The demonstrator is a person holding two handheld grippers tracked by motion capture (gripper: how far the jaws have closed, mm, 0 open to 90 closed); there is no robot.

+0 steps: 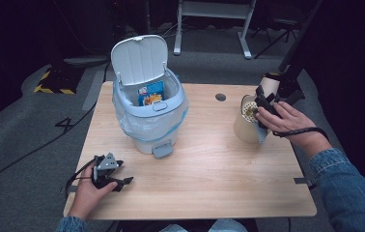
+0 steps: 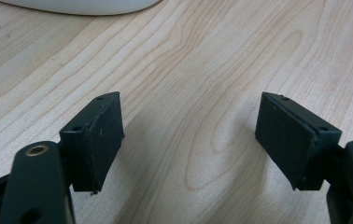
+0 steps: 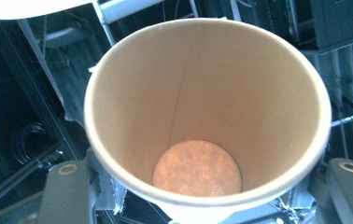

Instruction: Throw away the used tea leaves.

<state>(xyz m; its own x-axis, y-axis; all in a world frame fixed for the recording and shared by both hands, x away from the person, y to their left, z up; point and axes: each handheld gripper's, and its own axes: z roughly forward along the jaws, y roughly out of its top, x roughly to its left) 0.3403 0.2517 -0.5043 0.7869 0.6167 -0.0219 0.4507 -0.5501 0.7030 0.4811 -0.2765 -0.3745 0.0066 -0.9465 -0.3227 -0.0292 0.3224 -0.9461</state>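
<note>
A tan paper cup [image 1: 245,126] is tipped over near the table's right edge, with my right gripper [image 1: 258,113] shut on it. In the right gripper view I look straight into the empty cup [image 3: 202,93] down to its round bottom, one jaw on each side of the rim. My left gripper [image 1: 124,172] rests on the wood at the front left, open. Its jaws [image 2: 188,140] stand wide apart over bare wood with nothing between them. A pale blue pedal bin [image 1: 149,116] stands at the table's middle left, lid [image 1: 139,58] up, with a blue snack packet [image 1: 150,93] inside.
The bin's pedal [image 1: 162,151] points toward the front edge. Its white base [image 2: 86,4] lies just ahead of my left gripper. A round cable hole [image 1: 220,96] sits at the back of the wooden table [image 1: 209,179]. A pale cylinder [image 1: 270,83] stands behind the right hand.
</note>
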